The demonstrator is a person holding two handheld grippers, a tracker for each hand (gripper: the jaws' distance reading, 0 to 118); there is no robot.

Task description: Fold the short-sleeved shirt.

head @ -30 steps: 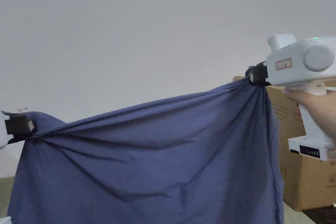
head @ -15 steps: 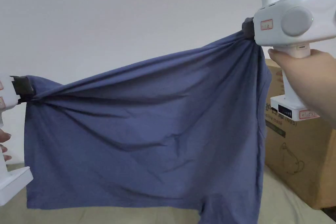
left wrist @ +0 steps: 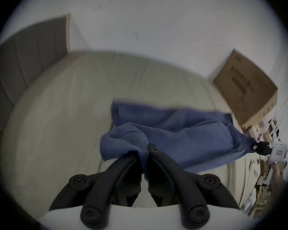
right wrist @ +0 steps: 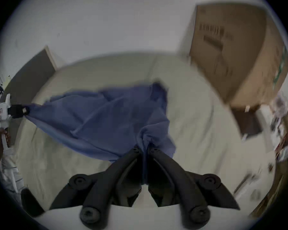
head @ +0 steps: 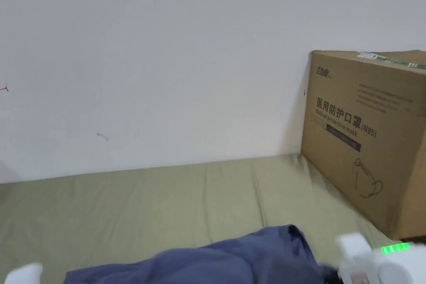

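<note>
Black jaws of the left gripper (left wrist: 144,152) are seen nearly together, with a bunched corner of the blue short-sleeved shirt (left wrist: 173,134) pinched between them. Blue cloth is likewise clamped between the almost-closed jaws of the right gripper (right wrist: 144,149). Between the two grippers the shirt is stretched low, sagging onto the pale olive sheet-covered bed (head: 166,201). Beyond the shirt, a brown cardboard box (head: 366,139) is set on the bed at the right, against a plain white wall (head: 166,48). A dark grey padded panel (left wrist: 32,51) is seen at the bed's left end. Half a second earlier the shirt was held up high before the head camera; now it has been brought down to the bed.
</note>
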